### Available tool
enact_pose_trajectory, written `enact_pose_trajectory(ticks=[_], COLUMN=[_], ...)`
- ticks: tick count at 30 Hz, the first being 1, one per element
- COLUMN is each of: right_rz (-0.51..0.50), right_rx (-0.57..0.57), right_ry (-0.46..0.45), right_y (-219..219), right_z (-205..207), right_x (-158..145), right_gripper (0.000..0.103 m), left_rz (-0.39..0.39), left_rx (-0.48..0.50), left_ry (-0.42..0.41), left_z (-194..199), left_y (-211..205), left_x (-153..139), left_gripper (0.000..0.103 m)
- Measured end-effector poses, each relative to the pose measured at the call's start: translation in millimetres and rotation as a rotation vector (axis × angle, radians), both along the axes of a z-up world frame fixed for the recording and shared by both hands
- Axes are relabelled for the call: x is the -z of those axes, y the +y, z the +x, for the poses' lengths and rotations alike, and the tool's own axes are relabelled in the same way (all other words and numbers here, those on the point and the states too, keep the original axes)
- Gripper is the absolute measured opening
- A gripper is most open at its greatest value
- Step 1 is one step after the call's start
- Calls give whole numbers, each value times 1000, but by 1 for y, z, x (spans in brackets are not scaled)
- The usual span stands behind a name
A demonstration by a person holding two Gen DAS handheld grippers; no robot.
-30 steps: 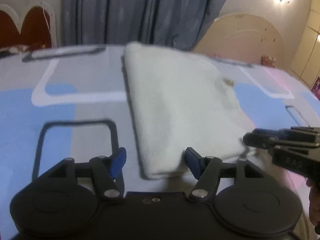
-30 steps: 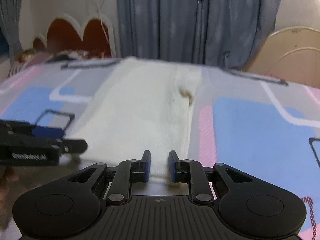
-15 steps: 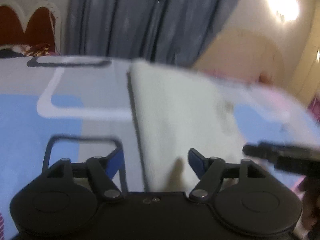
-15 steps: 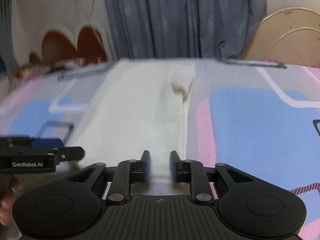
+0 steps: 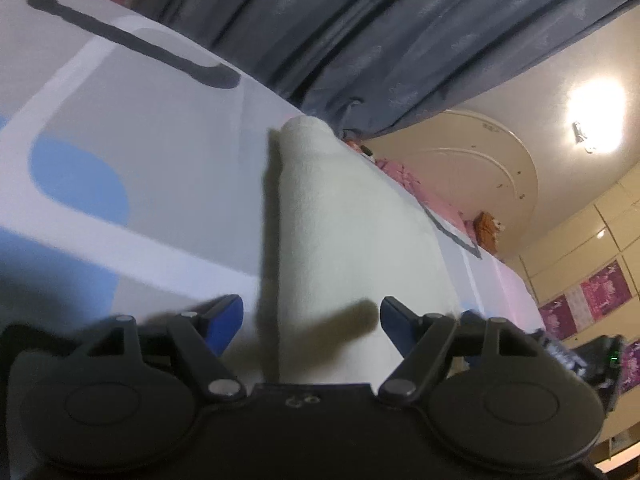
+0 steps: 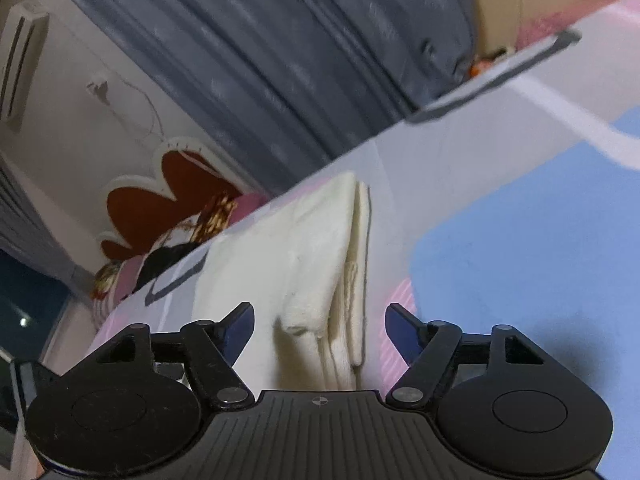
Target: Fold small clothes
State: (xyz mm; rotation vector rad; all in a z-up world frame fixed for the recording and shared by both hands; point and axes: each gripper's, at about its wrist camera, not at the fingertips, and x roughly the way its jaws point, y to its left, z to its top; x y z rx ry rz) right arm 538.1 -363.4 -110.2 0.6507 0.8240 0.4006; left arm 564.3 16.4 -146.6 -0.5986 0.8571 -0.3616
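A cream-white folded garment (image 5: 352, 240) lies lengthwise on the patterned bedsheet (image 5: 120, 152). My left gripper (image 5: 310, 322) is open, low over the garment's near left edge, which passes between its blue-padded fingers. In the right wrist view the garment (image 6: 316, 264) shows its layered right edge. My right gripper (image 6: 320, 320) is open, with the garment's near end lying between its fingers. Neither gripper holds the cloth. Both views are tilted.
The sheet (image 6: 520, 248) has blue, grey, white and pink shapes. A grey-blue curtain (image 5: 380, 32) hangs behind the bed. A red and white headboard (image 6: 160, 208) with pillows stands at the left, a cream headboard (image 5: 480, 168) and wardrobes at the right.
My right gripper has gone from nearly shut on the garment's near edge to wide open. Both grippers have tilted and dropped lower and closer to the garment's near end.
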Motion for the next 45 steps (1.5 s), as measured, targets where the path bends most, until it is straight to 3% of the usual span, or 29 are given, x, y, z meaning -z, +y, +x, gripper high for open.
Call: enact_pose_trajectory(ticks=[7, 11, 14, 15, 17, 34, 37, 42, 45], right_rz=[55, -6, -39, -53, -84, -161, -192, -318, -342], right_rx=[-23, -71, -82, -83, -96, -96, -98, -115, -120], right_ry=[10, -9, -17, -18, -28, -41, -47, -111, -157], right_y=[-1, 10, 16, 20, 23, 36, 41, 61, 71], right_z=[15, 23, 23, 23, 21, 18, 17, 9, -1], right_x=[10, 6, 9, 9, 9, 2, -2, -18, -30], right_gripper=[72, 70, 62, 56, 44, 39, 37, 30, 29], left_rz=[47, 68, 130, 162, 172, 223, 240, 279, 290], left_rx=[72, 93, 109, 112, 110, 103, 98, 96, 93], left_ry=[-8, -10, -18, -25, -30, -56, -72, -134, -155], left_z=[21, 29, 31, 28, 25, 25, 23, 8, -2], left_y=[-12, -19, -31, -35, -42, -52, -54, -58, -50], left_x=[-1, -2, -6, -8, -9, -17, -19, -34, -45], left_gripper=[73, 73, 70, 57, 42, 39, 34, 30, 30])
